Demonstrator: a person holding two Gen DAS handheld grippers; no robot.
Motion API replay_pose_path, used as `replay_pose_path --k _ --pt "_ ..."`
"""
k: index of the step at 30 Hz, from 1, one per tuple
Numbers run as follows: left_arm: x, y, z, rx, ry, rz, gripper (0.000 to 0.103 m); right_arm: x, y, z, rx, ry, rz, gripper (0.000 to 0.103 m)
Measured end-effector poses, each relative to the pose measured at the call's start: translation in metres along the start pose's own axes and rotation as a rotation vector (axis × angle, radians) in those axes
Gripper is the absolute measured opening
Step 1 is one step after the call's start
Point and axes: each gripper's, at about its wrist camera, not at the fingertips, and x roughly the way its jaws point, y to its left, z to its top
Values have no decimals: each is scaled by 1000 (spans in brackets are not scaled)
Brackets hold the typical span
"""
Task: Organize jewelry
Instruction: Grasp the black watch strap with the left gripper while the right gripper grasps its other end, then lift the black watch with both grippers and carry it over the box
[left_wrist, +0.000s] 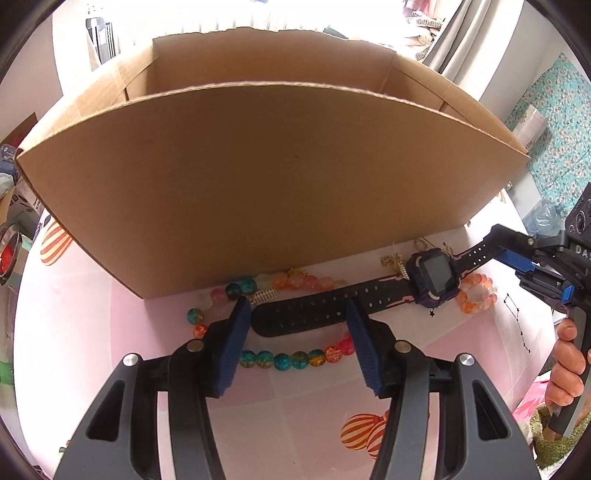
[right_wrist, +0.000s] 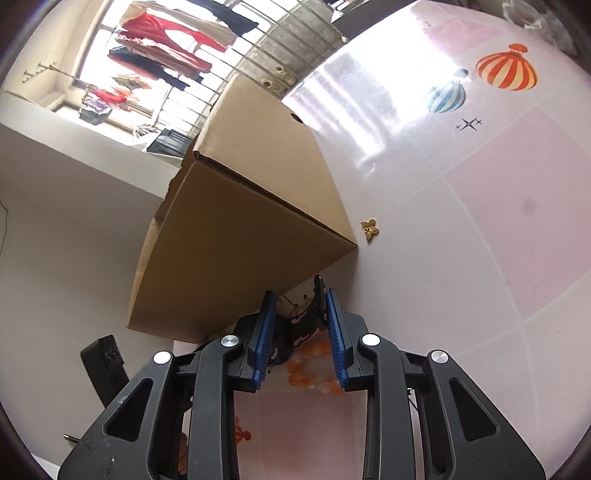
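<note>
A dark blue smartwatch (left_wrist: 434, 278) with a long black strap (left_wrist: 317, 310) lies on the pink table in front of an open cardboard box (left_wrist: 258, 184). A multicoloured bead necklace (left_wrist: 291, 360) loops under the strap, and an orange and white bead bracelet (left_wrist: 476, 295) lies right of the watch. A gold chain (left_wrist: 397, 262) sits behind the watch. My left gripper (left_wrist: 297, 314) is open, with its fingers on either side of the strap's left end. My right gripper (right_wrist: 300, 299) is open around the strap's other end (right_wrist: 317, 295). A gold butterfly charm (right_wrist: 370, 229) lies by the box corner.
The box (right_wrist: 240, 221) fills the space right behind the jewelry. The table (right_wrist: 461, 221) has a pink checked cloth with balloon prints. Clutter (left_wrist: 14, 229) stands at the table's left edge. A teal patterned cloth (left_wrist: 557, 129) hangs at the far right.
</note>
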Motion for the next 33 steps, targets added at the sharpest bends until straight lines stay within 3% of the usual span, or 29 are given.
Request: replay_pose_path --k 2,5,9,12,19,23,29,33 --pt "-2 4 -1 -3 -2 -1 52 9 4 -4 -12 0 -36 19" --pt "-3 5 -2 -3 -2 -2 52 13 5 -6 -45 -13 -70 4" --pt "-6 14 0 -42 22 -30 52 16 22 -14 -157 -50 -175 4" --pt "-7 25 1 -116 44 -95 54 24 31 -20 -207 -41 -237 4" --pt "-5 38 5 -246 54 -209 57 25 32 -22 -211 -33 -232 4" --pt "-4 42 6 -305 52 -317 57 31 36 -17 -226 -38 -242 5" --pt "-14 34 12 -300 -17 -353 57 31 36 -22 -230 -40 -240 5" --pt "-12 25 16 -267 -28 -314 57 35 36 -24 -232 -42 -240 5"
